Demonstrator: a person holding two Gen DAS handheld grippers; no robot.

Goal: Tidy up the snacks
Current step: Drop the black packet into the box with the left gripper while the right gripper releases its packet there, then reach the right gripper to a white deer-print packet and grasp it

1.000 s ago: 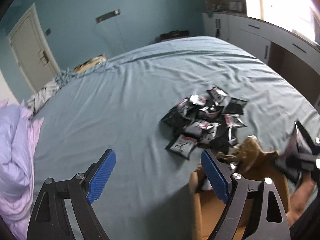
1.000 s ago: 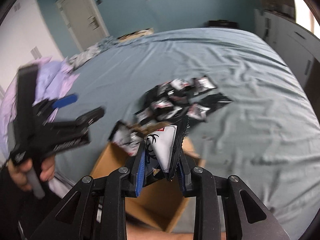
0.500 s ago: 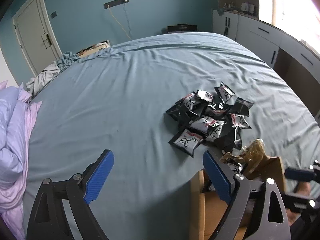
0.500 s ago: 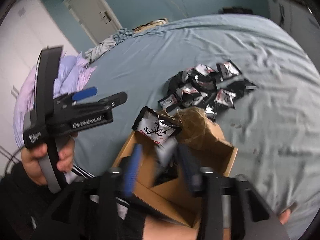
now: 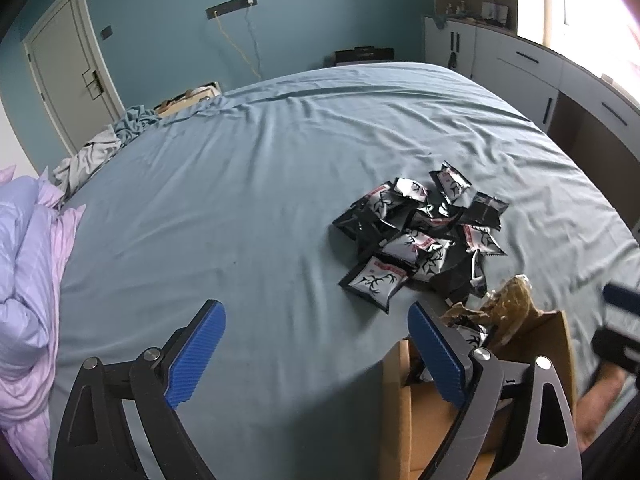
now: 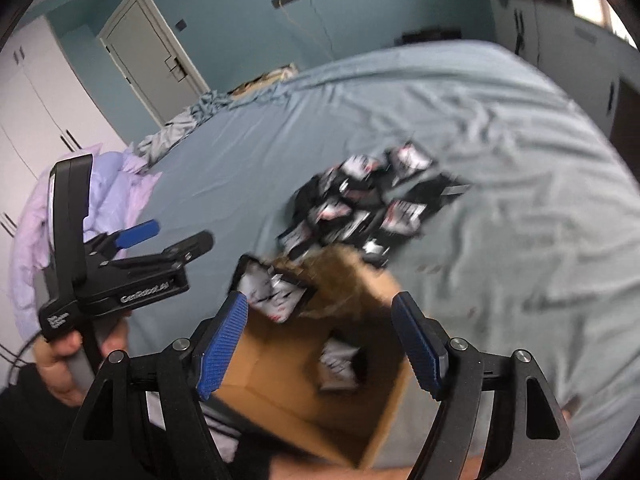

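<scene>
A pile of black and white snack packets (image 5: 422,236) lies on the blue bed sheet; it also shows blurred in the right wrist view (image 6: 368,204). An open cardboard box (image 6: 304,392) stands at the near bed edge, with a packet (image 6: 338,366) inside and another (image 6: 272,292) leaning on its far rim. The box also shows in the left wrist view (image 5: 536,344). My right gripper (image 6: 320,340) is open and empty above the box. My left gripper (image 5: 316,354) is open and empty, over bare sheet left of the box; it also shows in the right wrist view (image 6: 168,236).
A purple duvet (image 5: 24,280) is bunched at the left bed edge. Crumpled clothes (image 5: 104,144) lie at the far left corner. White cabinets (image 5: 532,76) stand along the right wall. A door (image 5: 68,80) is in the far wall.
My right gripper opened and let go of the packet, which now lies in the box. The left gripper stayed open and shifted only slightly.
</scene>
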